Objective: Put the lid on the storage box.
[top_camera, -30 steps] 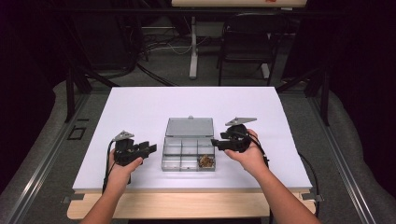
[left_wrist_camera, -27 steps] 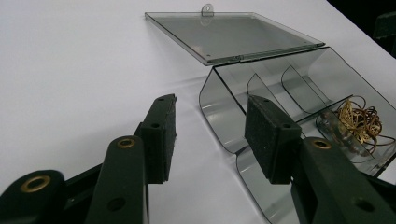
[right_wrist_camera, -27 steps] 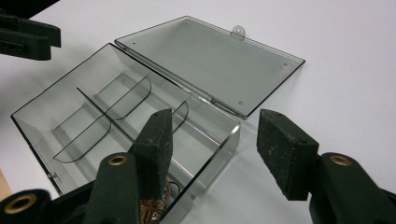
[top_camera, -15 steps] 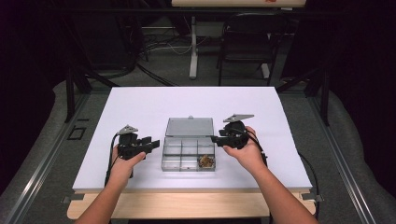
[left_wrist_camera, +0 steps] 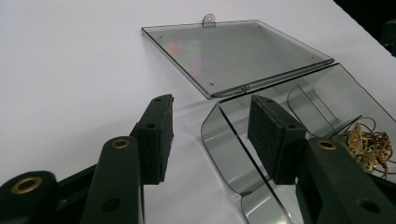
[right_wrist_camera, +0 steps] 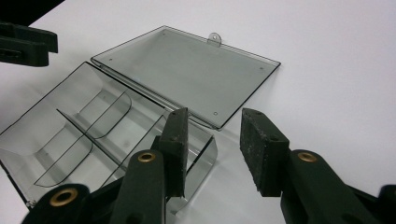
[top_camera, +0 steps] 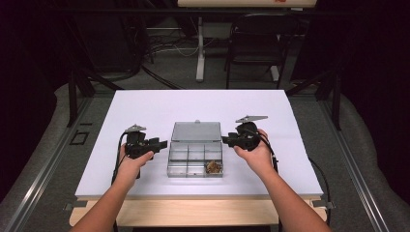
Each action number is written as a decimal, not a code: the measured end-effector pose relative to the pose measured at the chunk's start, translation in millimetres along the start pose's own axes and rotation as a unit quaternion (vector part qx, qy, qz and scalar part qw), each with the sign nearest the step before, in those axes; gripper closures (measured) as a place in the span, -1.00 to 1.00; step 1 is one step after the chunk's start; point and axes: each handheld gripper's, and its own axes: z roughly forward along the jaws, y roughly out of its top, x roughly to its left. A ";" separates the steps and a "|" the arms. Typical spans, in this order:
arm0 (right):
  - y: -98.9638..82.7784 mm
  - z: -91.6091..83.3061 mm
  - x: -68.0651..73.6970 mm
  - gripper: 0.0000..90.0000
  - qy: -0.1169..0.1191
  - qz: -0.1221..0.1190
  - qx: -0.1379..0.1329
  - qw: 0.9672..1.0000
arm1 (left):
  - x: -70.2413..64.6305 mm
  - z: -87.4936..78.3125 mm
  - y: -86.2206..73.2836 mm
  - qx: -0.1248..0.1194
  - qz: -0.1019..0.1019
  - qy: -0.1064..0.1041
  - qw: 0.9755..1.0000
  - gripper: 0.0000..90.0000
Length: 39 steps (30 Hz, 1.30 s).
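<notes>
Since a second ago my left gripper [top_camera: 163, 143] has come in toward the box, its tips now just beside the left wall, while my right gripper [top_camera: 226, 140] has kept its place at the right wall. On the left side of the white table [top_camera: 145, 106] my left hand [top_camera: 134, 155] holds its gripper pointing right; in the left gripper view its jaws stand apart, one pad [left_wrist_camera: 158, 131] over bare table and the other over the box's curved near-left corner, with nothing between them. In the middle sits the clear plastic compartment box [top_camera: 195, 158], its lid [top_camera: 196, 131] swung fully open and lying flat on the table on the far side, a small tab at its far edge. Thin dividers split the tray into compartments; the near-right one holds a small tangle of gold-coloured jewellery [top_camera: 212, 167], and the others look bare as far as I can see. To the right, my right hand [top_camera: 254, 150] holds its gripper pointing left at the box's far-right corner; in the right gripper view those jaws are also apart, straddling the box's wall without gripping it.
</notes>
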 end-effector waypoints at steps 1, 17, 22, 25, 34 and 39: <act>0.2 -0.3 -0.9 0.39 -0.002 -0.001 0.000 1.000 | 0.6 -0.4 1.8 0.002 -0.001 -0.002 1.000 0.13; 11.6 8.4 -6.2 0.45 -0.003 0.008 0.026 1.000 | 4.0 6.8 19.7 -0.004 -0.030 0.002 1.000 0.23; 15.0 15.2 -14.1 0.45 -0.005 0.035 0.033 0.999 | 2.9 11.4 25.4 0.007 -0.029 0.003 1.000 0.28; 16.4 17.3 -16.4 0.45 -0.010 0.039 0.036 0.999 | 2.7 15.5 28.0 0.013 -0.027 0.005 1.000 0.32; 20.0 24.6 -20.0 0.43 -0.018 0.042 0.045 0.998 | 2.5 27.4 34.4 0.029 -0.038 0.005 0.999 0.36; 20.6 29.3 -20.4 0.40 -0.022 0.051 0.049 0.997 | 1.0 33.5 38.5 0.039 -0.036 0.013 0.998 0.32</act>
